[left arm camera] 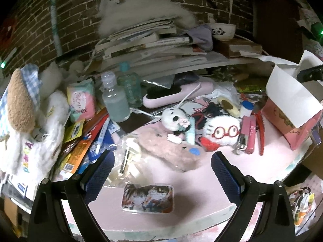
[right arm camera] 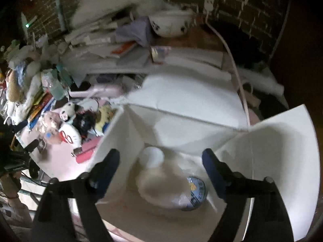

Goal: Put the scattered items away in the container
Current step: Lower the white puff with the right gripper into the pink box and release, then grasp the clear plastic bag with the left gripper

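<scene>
Clutter covers the pink table [left arm camera: 201,205]: a plush with red glasses [left arm camera: 222,130], a panda plush [left arm camera: 175,119], a pink furry pouch [left arm camera: 167,151], a pink stapler [left arm camera: 245,130] and an anime-print card [left arm camera: 147,198] lie scattered left of the white-lined box [right arm camera: 181,109]. The left hand-held gripper [left arm camera: 161,173] hovers above the card with its jaws spread and nothing between them. The right hand-held gripper [right arm camera: 161,171] points down into the box, jaws wide and empty, over a pale plush [right arm camera: 161,187] and a round blue item [right arm camera: 194,193] lying on the box floor.
</scene>
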A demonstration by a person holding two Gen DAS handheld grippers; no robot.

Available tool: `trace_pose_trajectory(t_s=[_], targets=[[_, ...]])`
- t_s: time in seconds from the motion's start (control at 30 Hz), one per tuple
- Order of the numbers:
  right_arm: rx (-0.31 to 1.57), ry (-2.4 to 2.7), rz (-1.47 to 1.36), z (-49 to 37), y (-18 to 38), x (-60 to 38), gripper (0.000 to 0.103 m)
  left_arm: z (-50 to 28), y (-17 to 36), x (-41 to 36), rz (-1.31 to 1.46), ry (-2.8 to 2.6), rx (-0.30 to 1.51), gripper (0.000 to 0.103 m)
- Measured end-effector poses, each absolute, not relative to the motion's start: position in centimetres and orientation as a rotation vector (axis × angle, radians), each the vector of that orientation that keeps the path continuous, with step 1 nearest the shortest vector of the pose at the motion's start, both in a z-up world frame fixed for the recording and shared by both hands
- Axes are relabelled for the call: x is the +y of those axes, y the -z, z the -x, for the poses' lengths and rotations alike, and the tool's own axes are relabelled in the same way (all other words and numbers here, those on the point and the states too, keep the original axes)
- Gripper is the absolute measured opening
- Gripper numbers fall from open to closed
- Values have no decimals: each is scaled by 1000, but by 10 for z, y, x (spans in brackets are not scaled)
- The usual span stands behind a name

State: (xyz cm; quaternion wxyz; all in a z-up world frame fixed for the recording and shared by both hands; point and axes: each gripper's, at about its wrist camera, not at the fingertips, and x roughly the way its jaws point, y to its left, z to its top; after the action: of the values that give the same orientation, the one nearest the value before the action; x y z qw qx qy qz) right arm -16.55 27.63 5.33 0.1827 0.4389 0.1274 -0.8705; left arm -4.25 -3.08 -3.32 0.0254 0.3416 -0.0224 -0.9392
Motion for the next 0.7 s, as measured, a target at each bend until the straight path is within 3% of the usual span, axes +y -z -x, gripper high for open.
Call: trace_pose_trajectory(t_s=[0.1, 0.37, 0.7], targets=[[407, 2486, -1163, 156, -63, 267, 83, 42, 36, -35, -1057, 2894, -68, 96], [311, 2386, -829, 99, -83, 214, 83, 34, 46, -43, -1036, 2874, -131, 96], [281, 2155, -641, 22, -45, 130, 84, 39, 73, -65, -972, 2825, -162, 96]])
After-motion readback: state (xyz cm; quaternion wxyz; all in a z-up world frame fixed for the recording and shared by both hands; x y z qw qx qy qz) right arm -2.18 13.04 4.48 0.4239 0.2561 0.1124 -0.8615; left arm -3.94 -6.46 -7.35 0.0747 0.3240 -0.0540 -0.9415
